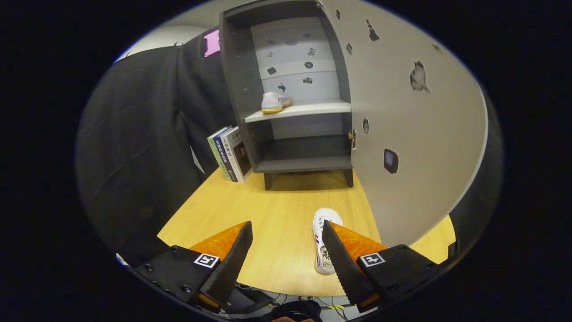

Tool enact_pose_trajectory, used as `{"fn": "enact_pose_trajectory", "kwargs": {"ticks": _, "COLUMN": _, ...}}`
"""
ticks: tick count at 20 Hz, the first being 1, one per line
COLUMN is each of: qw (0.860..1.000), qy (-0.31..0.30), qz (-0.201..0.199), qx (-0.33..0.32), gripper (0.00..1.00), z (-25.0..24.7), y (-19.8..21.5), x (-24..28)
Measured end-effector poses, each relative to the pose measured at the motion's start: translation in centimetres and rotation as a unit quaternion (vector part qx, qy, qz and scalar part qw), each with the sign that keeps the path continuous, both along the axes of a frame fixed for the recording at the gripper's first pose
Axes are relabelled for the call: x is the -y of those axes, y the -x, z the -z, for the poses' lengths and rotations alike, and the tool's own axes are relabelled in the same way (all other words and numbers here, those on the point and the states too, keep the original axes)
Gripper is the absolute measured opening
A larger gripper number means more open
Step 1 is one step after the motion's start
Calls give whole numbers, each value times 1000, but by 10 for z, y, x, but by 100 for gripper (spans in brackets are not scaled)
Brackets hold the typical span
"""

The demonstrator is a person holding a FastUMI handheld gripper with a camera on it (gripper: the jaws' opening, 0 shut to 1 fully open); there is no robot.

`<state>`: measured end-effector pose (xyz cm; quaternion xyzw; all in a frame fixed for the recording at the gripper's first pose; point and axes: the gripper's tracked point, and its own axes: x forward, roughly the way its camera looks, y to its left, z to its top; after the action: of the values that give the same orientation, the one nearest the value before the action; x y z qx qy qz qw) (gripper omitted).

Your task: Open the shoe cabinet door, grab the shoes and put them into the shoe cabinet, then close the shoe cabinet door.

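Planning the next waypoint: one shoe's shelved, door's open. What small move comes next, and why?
Probably shift the open gripper right to straddle the second shoe on the table; that shoe lies against the right finger, not between them. The first shoe already sits in the cabinet.

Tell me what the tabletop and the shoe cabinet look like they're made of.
Tabletop: likely wood-grain laminate, light with fine streaks and low sheen. Shoe cabinet: seemingly painted or laminated board, matte dark grey, flat square-edged panels, paler shelf. The open fingers hold nothing.

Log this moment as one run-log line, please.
door: open | shelf: one shoe | table: second shoe by right finger | tool: open, empty
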<state>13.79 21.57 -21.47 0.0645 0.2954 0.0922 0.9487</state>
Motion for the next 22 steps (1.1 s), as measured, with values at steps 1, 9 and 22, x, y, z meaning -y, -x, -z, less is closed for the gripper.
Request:
{"fn": "enact_pose_trajectory", "kwargs": {"ticks": 1, "qw": 1000, "qy": 9, "qz": 5, "qx": -10, "gripper": 98, "z": 15, "y": -6, "x": 2}}
{"fn": "enact_pose_trajectory", "kwargs": {"ticks": 9, "qw": 994, "qy": 97, "qz": 13, "qx": -57, "gripper": 98, "z": 115, "y": -70, "x": 15}}
{"fn": "enact_pose_trajectory", "kwargs": {"ticks": 22, "qw": 974, "qy": 192, "qz": 5, "qx": -116, "gripper": 45, "z": 204, "y": -91, "x": 32}}
